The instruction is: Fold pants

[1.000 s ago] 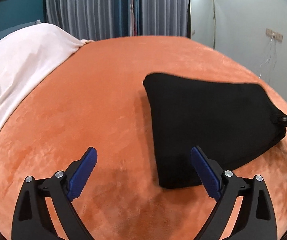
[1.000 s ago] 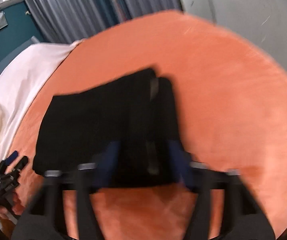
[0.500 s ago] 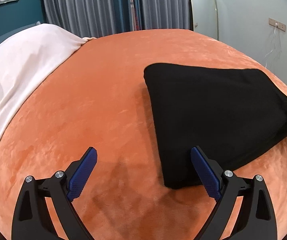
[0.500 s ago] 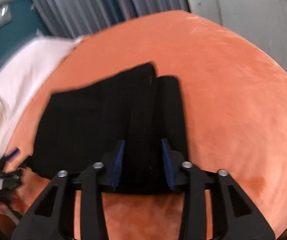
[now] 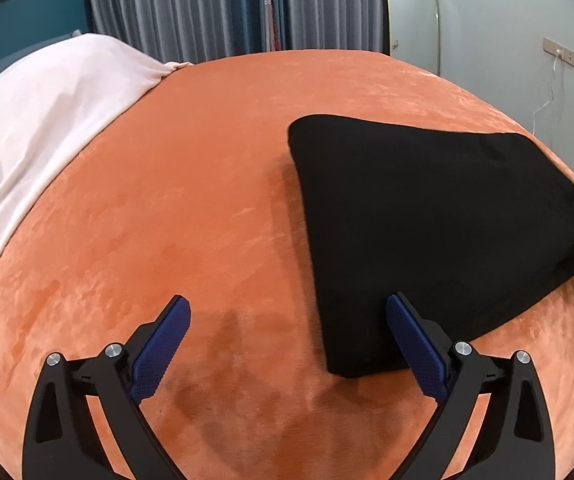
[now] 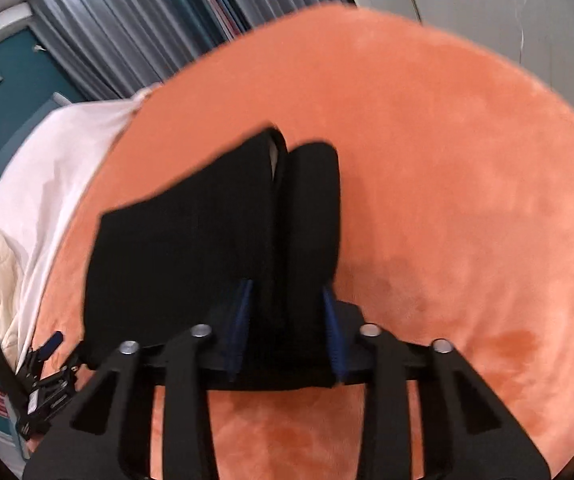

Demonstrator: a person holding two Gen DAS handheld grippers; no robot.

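- The pants (image 5: pixel 427 220) lay as a black folded bundle on the orange bed (image 5: pixel 187 200), at about 2 o'clock from your left gripper (image 5: pixel 287 340).
- Your left gripper stood spread wide and empty, its right pad just beside the bundle's near corner, not pressing it.
- Your right gripper (image 6: pixel 285 332) sat at the bundle's edge with a thick fold of cloth between its pads; its jaws were closing, and the pads looked to press on the fold.
- In the right view, the pants (image 6: pixel 215 248) showed two stacked layers running toward 12 o'clock.
- Judged from this, you were late in the task, gripping for a final fold or tidy.
- The next move called for a firm pinch through all layers, then a lift without spilling the stack.
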